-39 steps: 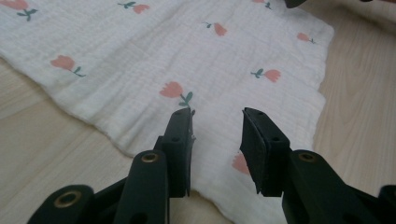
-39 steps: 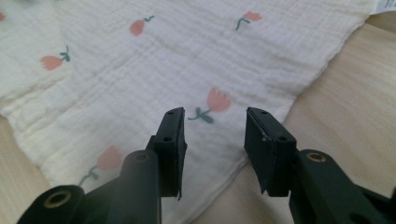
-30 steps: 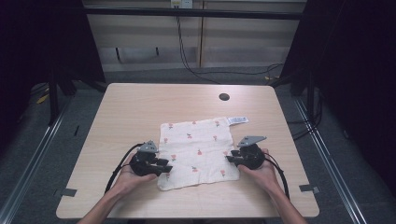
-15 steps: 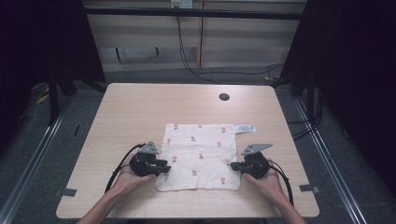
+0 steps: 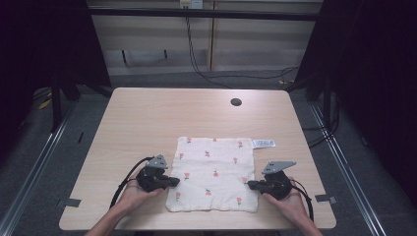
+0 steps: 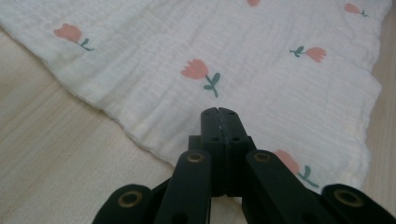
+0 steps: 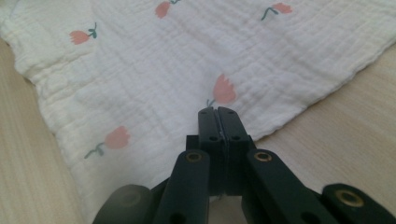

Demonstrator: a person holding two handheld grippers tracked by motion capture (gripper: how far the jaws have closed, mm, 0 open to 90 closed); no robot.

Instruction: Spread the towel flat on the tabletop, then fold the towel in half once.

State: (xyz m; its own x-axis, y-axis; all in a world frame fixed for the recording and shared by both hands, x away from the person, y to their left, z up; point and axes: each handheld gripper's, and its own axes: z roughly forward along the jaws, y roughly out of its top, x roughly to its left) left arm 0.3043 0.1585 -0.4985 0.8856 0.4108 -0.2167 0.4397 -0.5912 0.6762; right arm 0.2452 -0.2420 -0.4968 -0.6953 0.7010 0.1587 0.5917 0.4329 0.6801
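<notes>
High view, worktop (image 5: 147,118): pale wood board with rounded corners, dark floor and cables around it; a small dark hole (image 5: 236,102) sits near its far edge, right of centre.
Cloth (image 5: 214,173): white crinkled fabric printed with small pink tulips on green stems, spread flat on the near half of the worktop, a little right of centre; roughly square, its near edge close to the person's side.
Cloth label (image 5: 264,143): small white tag sticking out from the far right corner of the cloth, lying flat on the wood.
Left gripper (image 5: 173,182): held low in the person's left hand at the cloth's left edge, pointing inward; cable looping back toward the forearm.
Left gripper view: fingers (image 6: 211,122) pressed together, no gap visible between them, over the cloth's border; they have just been closing. Whether any fabric is caught between them cannot be told; the cloth (image 6: 233,60) under the tips looks flat.
Right gripper (image 5: 250,185): held low in the right hand at the cloth's right edge, pointing inward, opposite the left one; grey three-cornered plate on top.
Right gripper view: fingers (image 7: 208,122) pressed together, tips just over the cloth (image 7: 187,60) edge beside a pink tulip; they have just been closing. No raised fold visible at the tips; a pinch of fabric cannot be confirmed.
Hands: both rest near the near edge of the worktop, well apart, cloth between them.
</notes>
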